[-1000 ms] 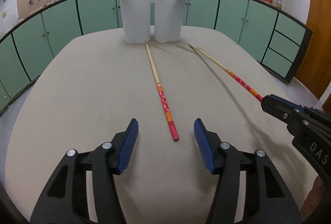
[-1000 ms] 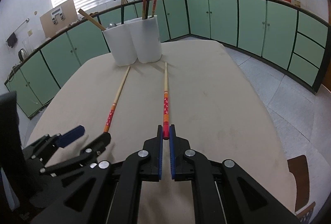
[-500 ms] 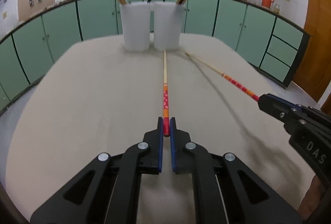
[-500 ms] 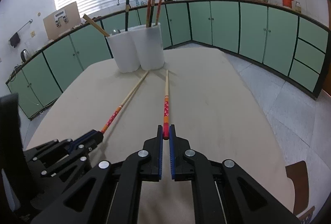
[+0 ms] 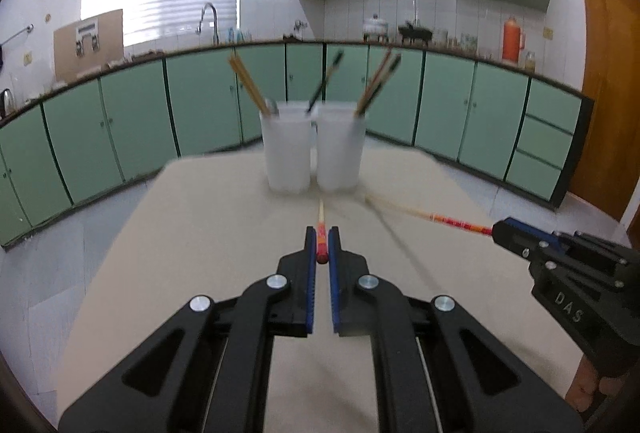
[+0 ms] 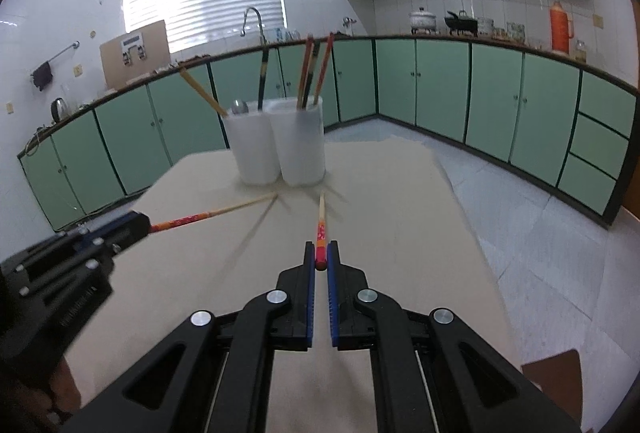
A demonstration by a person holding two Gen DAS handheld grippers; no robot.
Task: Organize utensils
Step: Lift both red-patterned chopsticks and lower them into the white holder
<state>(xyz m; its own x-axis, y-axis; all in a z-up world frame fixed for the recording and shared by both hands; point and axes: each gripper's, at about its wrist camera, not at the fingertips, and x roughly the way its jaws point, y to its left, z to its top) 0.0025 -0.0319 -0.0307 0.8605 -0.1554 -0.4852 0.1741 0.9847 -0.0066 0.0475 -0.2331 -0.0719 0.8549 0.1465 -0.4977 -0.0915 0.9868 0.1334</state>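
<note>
Each of my grippers is shut on the red patterned end of one chopstick, both lifted off the beige table (image 5: 192,233). My left gripper (image 5: 322,233) holds its chopstick (image 5: 321,217) pointing at two white cups; that gripper (image 6: 132,229) and its chopstick (image 6: 208,213) show at the left of the right wrist view. My right gripper (image 6: 321,247) clamps the other chopstick (image 6: 321,221), and it appears at the right as my right gripper (image 5: 500,231) with its chopstick (image 5: 440,219). The left white cup (image 6: 252,149) holds wooden chopsticks, a spoon and a dark one. The right white cup (image 6: 302,147) holds several red and dark chopsticks.
The table (image 6: 400,213) is bare apart from the cups at its far end. Green cabinets (image 5: 472,105) run along the walls, with a counter, a sink tap (image 6: 252,21) and an orange thermos (image 6: 560,27). Tiled floor shows on both sides.
My left gripper shut on the chopstick that lay between its jaws. Both grippers then rose with their chopsticks, tips lifting off the table, and the view tilted up toward the cups.
</note>
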